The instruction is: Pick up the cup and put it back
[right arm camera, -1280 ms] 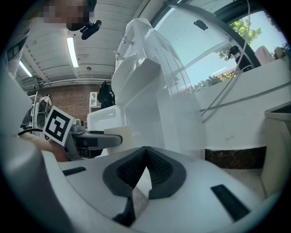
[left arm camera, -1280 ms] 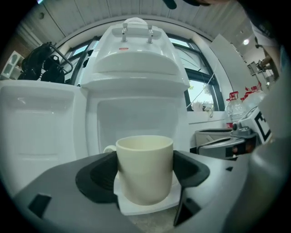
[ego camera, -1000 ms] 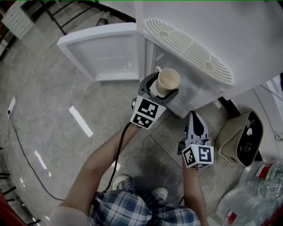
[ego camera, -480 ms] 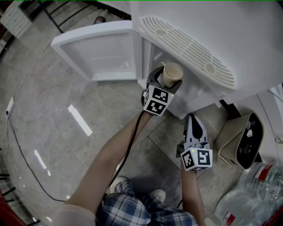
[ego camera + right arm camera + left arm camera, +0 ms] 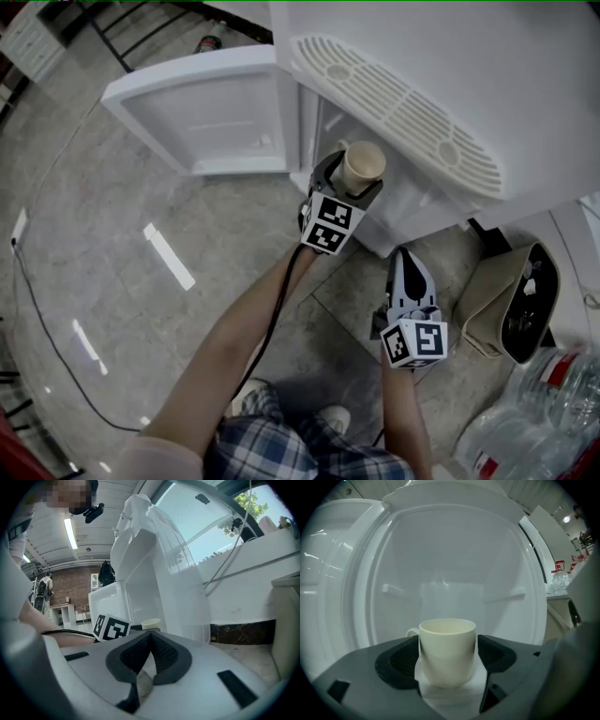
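While the left tool [image 5: 448, 660] clamps the cream cup [image 5: 447, 641] upright between its jaws, it holds it at the mouth of the white cabinet [image 5: 450, 564], beside the swung-open door [image 5: 206, 112]; the right tool [image 5: 149, 660] hangs lower, jaws together, gripping nothing.

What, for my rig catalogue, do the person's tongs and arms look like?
Both the left tongs and right tongs have grey bodies with dark ribbed pads, each carrying a white cube with black square markers. A black cable runs from the left one. Forearms show no sleeves; a checked garment is worn.
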`<control>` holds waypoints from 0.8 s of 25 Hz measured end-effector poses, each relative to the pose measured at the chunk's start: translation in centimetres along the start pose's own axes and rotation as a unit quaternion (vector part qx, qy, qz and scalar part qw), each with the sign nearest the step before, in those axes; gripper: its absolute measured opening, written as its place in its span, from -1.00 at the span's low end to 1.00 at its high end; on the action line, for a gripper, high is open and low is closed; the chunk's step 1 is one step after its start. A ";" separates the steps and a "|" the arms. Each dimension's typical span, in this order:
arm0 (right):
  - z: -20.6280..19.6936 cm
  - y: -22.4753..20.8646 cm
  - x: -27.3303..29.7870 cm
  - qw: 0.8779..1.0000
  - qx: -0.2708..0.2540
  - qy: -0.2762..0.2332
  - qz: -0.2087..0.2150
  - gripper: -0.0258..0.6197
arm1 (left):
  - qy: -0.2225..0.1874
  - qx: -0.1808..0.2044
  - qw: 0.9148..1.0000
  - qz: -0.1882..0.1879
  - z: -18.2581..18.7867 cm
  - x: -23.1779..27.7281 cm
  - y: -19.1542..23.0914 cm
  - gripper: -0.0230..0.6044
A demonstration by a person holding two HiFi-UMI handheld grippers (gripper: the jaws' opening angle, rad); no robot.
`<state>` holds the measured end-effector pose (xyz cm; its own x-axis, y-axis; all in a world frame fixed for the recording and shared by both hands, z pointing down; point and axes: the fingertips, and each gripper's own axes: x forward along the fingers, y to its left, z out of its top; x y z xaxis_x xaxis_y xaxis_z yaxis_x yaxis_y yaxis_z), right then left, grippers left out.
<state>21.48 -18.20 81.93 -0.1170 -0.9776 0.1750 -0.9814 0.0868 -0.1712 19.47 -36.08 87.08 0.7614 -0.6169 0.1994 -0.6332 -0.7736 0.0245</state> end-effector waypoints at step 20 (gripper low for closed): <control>1.9 0.2 -1.3 1.000 -0.010 -0.018 -0.007 -0.87 | -0.066 -0.020 0.997 -0.021 4.8 -9.4 -0.6 0.22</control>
<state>21.72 -17.28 79.86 -0.0991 -0.9849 0.1423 -0.9858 0.0776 -0.1489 13.34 -30.51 80.52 0.7969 -0.6003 0.0669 -0.6040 -0.7940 0.0691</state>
